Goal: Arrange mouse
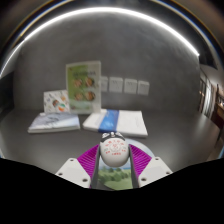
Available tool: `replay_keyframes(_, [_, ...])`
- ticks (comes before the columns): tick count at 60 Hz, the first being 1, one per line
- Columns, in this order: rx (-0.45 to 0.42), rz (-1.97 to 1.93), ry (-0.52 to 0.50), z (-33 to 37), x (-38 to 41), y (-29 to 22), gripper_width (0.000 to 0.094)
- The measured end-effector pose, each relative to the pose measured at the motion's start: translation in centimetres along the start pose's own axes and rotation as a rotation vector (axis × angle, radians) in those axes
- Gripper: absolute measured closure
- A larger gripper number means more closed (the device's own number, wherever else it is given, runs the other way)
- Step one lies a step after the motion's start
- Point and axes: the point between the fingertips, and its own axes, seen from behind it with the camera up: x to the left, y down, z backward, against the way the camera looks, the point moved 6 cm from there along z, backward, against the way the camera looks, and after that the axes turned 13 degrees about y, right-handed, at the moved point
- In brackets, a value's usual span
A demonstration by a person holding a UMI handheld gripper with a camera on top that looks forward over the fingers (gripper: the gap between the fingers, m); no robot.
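Observation:
A white mouse (112,150) with small red markings on its back sits between my gripper's (112,160) two fingers. The magenta pads (91,160) press against its left and right sides, so the gripper is shut on it. Under the mouse, between the fingers, a green and white printed surface (112,180) shows; I cannot tell what it is. I cannot tell whether the mouse rests on it or is held just above it.
A grey table (170,140) stretches ahead. Beyond the fingers lie a flat book (55,122) at left and a white-and-blue booklet (118,121) in the middle. A green-and-white box (82,85) stands upright behind them, with a smaller box (57,100) beside it. White sockets (125,86) line the wall.

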Motion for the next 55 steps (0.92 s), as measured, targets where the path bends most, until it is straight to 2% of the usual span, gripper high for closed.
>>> replay_keyframes(7, [0.100, -0.002, 0.000, -4.8, -2.1, 4.8, 0.0461])
replay_keyframes(9, [0.132, -0.033, -0.011, -5.1, -2.4, 4.9, 0.0459])
replay_keyframes(12, [0.127, -0.070, -0.049, -5.4, -2.5, 4.3, 0.0455])
replay_keyframes(17, [0.163, -0.040, -0.043, -5.9, -2.9, 5.1, 0.0384])
replay_keyframes(21, [0.199, -0.036, -0.083, -5.7, -2.3, 6.0, 0.0344])
replay_keyframes(23, [0.188, -0.043, -0.105, -5.4, -2.0, 5.9, 0.0292])
replay_keyframes(26, [0.195, -0.031, -0.110, -4.5, -2.0, 6.0, 0.0112])
replay_keyframes(28, [0.201, -0.025, -0.093, -4.1, -2.3, 6.3, 0.0034])
replay_keyframes(29, [0.200, -0.025, -0.083, -3.8, -2.4, 6.3, 0.0074])
replay_keyframes(33, [0.177, -0.034, -0.063, -2.5, -2.5, 6.1, 0.0095])
replay_keyframes(44, [0.113, -0.109, -0.038, 5.0, -1.1, 4.2, 0.0093])
replay_keyframes(55, [0.059, -0.147, -0.027, 12.6, 4.5, 2.6, 0.0096])
